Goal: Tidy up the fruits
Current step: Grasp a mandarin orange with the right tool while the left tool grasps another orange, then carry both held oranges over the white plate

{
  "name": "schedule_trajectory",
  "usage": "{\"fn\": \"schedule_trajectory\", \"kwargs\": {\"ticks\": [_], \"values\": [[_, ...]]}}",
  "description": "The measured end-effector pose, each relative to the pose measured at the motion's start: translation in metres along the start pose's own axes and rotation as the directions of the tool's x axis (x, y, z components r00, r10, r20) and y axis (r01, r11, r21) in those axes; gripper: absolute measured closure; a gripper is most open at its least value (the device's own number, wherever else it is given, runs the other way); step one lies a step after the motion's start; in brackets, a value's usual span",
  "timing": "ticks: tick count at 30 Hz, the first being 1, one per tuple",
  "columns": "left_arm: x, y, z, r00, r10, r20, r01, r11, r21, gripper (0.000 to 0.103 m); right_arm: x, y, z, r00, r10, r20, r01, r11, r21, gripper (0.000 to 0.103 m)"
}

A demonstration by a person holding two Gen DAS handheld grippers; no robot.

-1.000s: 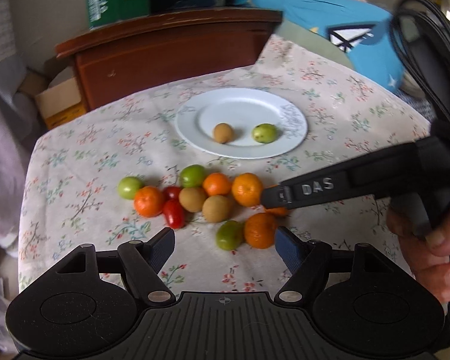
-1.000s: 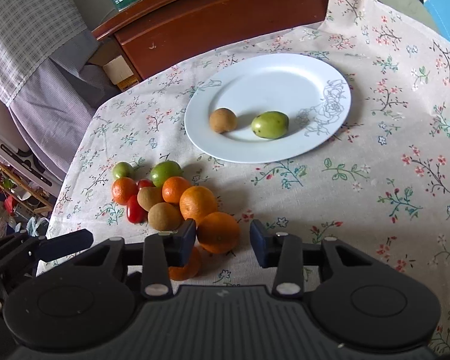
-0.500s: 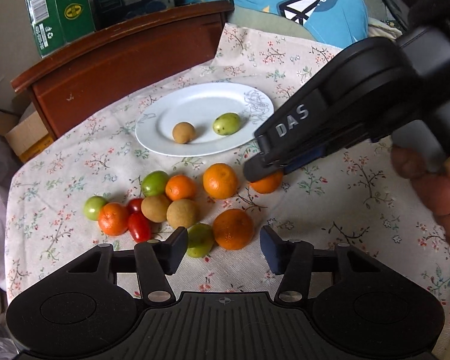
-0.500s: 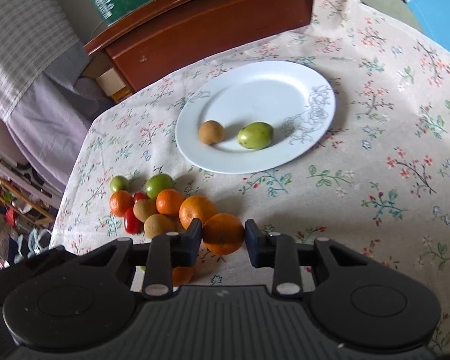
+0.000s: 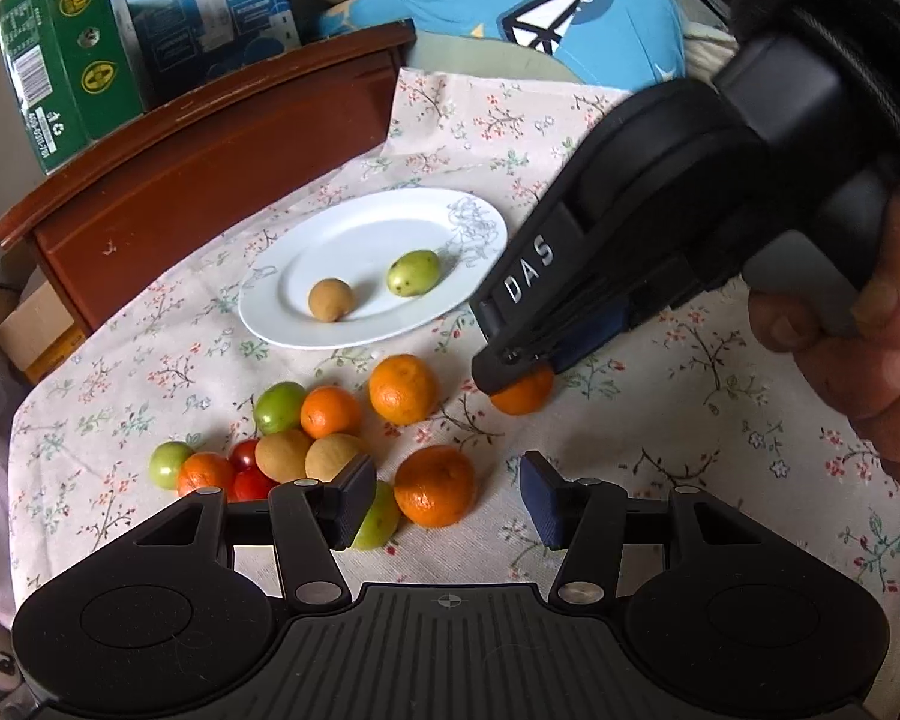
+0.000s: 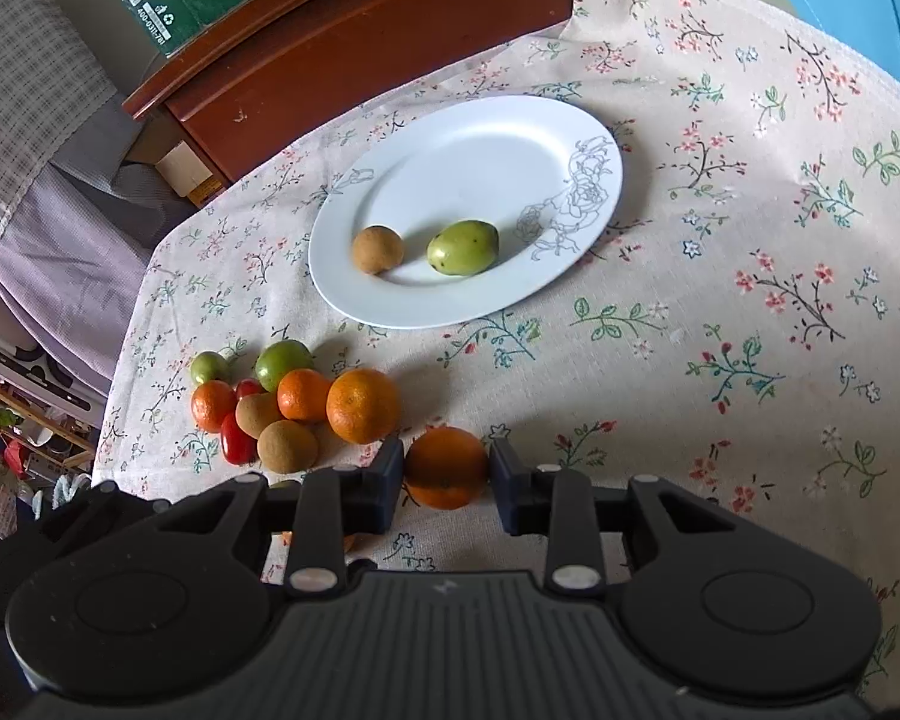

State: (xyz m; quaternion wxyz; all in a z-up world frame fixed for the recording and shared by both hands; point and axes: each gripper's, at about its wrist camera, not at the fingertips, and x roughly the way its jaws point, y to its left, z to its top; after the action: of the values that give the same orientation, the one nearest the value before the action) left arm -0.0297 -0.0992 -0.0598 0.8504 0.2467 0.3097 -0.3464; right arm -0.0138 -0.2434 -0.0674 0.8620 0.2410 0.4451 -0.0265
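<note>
1. Left wrist view: left hand-held gripper (image 5: 447,495) is spread, with a tangerine (image 5: 435,485) between its fingers on the table (image 5: 660,420); at 1 o'clock, the right hand-held gripper (image 5: 513,369) pinches an orange (image 5: 525,391).
2. Right wrist view: right hand-held gripper pinches the orange (image 6: 446,467); the plate (image 6: 480,150) at 12 o'clock holds two fruits.

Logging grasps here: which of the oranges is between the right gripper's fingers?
The orange lying apart from the pile, nearest the right gripper, whose fingers press its two sides. The other oranges stay clustered with the green and brown fruit.
</note>
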Motion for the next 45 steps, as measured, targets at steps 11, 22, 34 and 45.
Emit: {"fn": "schedule_trajectory", "kwargs": {"ticks": [11,22,34,45], "values": [[0.005,0.013,0.004,0.999,-0.032,-0.017,0.031,0.997,-0.071,0.075,0.000,0.000,0.000,1.000,-0.001,-0.005,0.001,1.000,-0.005,0.071],[0.005,0.007,0.004,1.000,-0.012,-0.015,0.011,0.999,-0.044,0.074,0.003,0.002,-0.001,1.000,0.002,-0.022,-0.002,1.000,-0.023,0.070],[-0.008,0.041,0.013,0.999,-0.020,0.026,0.026,0.969,-0.246,0.074,-0.004,0.005,0.002,1.000,0.025,0.011,-0.025,0.999,-0.020,0.071],[-0.012,0.069,0.028,0.999,0.009,0.045,0.006,0.941,-0.339,0.074,-0.006,0.006,0.004,0.999,0.017,0.034,-0.016,1.000,-0.022,0.071]]}}
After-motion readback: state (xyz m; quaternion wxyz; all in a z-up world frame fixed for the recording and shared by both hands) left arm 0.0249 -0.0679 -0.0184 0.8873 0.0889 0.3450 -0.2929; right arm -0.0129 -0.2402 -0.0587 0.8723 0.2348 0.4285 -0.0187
